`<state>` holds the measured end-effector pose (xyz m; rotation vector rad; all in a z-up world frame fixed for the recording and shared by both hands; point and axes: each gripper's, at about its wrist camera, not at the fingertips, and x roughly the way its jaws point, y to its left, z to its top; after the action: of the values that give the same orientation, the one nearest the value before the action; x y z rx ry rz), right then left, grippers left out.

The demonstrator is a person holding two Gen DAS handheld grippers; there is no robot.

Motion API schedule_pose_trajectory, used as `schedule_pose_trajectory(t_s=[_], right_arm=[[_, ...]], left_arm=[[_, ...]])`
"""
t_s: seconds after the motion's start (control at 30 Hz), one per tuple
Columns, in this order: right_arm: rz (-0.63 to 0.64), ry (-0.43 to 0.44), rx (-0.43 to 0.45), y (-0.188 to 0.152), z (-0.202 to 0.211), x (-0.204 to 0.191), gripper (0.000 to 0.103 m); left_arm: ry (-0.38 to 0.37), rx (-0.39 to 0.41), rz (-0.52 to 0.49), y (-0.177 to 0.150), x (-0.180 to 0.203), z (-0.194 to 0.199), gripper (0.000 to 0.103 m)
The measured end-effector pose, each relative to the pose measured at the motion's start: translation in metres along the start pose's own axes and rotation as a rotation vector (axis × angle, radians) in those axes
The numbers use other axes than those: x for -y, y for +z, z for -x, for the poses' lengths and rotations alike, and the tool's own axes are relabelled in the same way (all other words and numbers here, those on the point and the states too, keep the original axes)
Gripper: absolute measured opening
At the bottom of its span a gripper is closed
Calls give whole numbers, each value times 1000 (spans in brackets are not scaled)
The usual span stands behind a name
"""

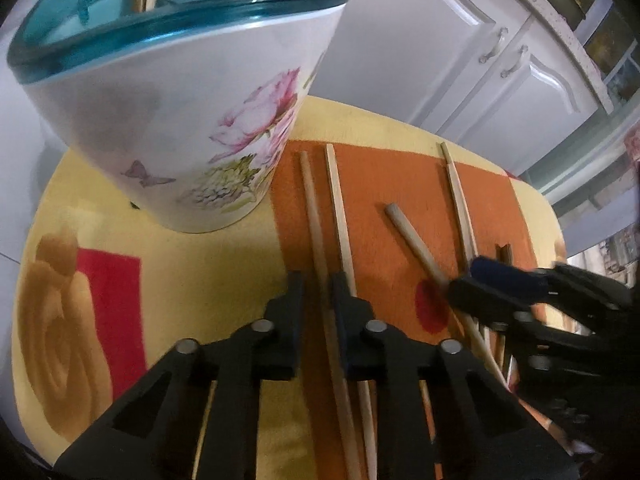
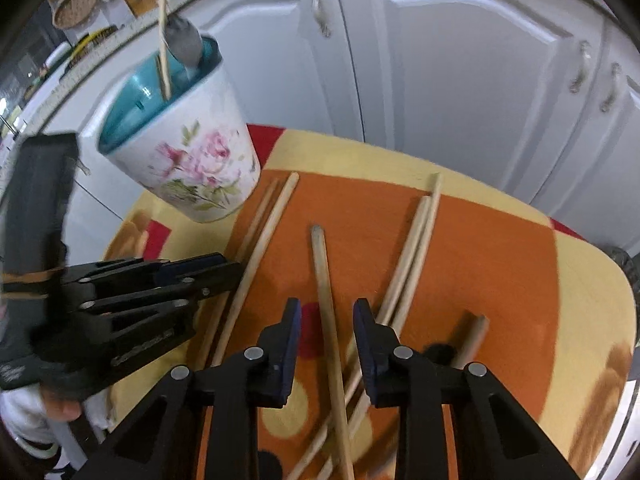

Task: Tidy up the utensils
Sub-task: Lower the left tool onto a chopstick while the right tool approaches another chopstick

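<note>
A white floral utensil holder [image 1: 180, 128] with a teal rim stands on the cloth at the left, also in the right wrist view [image 2: 188, 160], with a few utensils inside. Several wooden sticks lie on the orange cloth. My left gripper [image 1: 318, 284] is open, its fingers astride a round wooden handle [image 1: 314, 216], with a flat stick [image 1: 338, 208] just right of it. My right gripper [image 2: 326, 312] is open over another wooden handle [image 2: 322, 264], which also shows in the left wrist view [image 1: 412, 240]. The right gripper shows in the left wrist view [image 1: 476, 284], and the left gripper in the right wrist view [image 2: 224, 272].
The yellow, orange and red cloth [image 2: 580, 320] covers a small table with rounded edges. White cabinet doors [image 2: 460, 80] stand close behind it. More sticks [image 2: 416, 248] lie at the right, and a short one [image 2: 474, 336] lies near the right gripper.
</note>
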<state>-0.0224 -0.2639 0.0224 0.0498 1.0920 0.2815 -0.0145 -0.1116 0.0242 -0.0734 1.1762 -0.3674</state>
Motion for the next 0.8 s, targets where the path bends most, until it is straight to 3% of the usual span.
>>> schedule_pose_trajectory(t_s=[0.07, 0.1, 0.13, 0.23, 0.37, 0.5, 0.63, 0.77, 0.8], right_arm=[[8, 7, -34, 1, -14, -1, 19], [19, 3, -44, 0, -18, -2, 9], [32, -9, -33, -1, -18, -3, 8], [-13, 99, -69, -9, -10, -1, 7], [-59, 143, -107, -25, -5, 0, 7], [-70, 110, -95, -23, -12, -4, 8], [-20, 56, -102, -9, -20, -16, 14], [3, 43, -77, 2, -25, -14, 9], [7, 38, -74, 4, -26, -15, 8]], left_arm=[[-28, -5, 5, -2, -5, 2, 6], [-31, -8, 6, -4, -6, 3, 6], [-36, -14, 8, -8, -8, 6, 5], [-45, -29, 0, -22, -13, 15, 5], [-51, -49, -17, -41, -20, 26, 5], [-24, -51, -38, -37, -17, 24, 7], [7, -35, -20, -18, -17, 18, 24], [34, -1, -29, -3, -12, 7, 24], [43, 10, -48, -1, -10, 5, 20]])
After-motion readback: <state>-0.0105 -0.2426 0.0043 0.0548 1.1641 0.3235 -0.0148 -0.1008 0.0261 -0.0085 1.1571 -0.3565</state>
